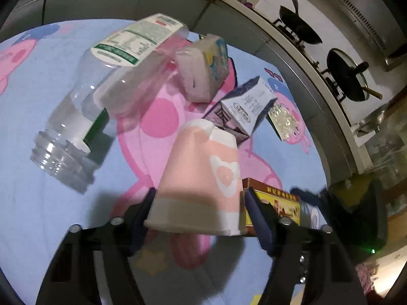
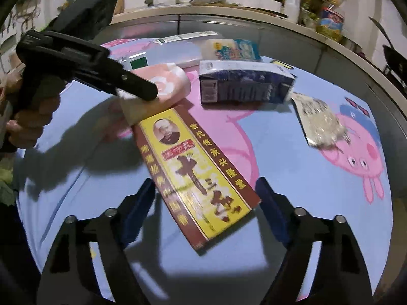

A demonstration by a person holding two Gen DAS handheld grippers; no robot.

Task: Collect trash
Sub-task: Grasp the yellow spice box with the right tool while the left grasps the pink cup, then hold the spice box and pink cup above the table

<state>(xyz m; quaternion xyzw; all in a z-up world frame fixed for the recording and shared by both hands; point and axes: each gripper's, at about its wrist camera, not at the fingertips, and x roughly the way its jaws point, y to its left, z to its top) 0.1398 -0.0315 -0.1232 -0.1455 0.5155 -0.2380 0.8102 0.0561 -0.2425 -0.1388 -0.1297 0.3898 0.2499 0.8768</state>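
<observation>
A pink paper cup lies tilted on the blue cartoon tablecloth, its wide mouth toward the camera. My left gripper is open around it: the left pad meets the rim and a thin gap shows at the right pad. In the right wrist view the cup sits under one of the left gripper's fingers. A flat yellow-and-brown box lies beside the cup. My right gripper stands open astride its near end, pads clear of both edges.
A clear plastic bottle, a tissue pack, a blue-and-white carton and a silver foil packet lie farther back on the cloth. A person's hand holds the left gripper. A stove with pans lines the counter behind.
</observation>
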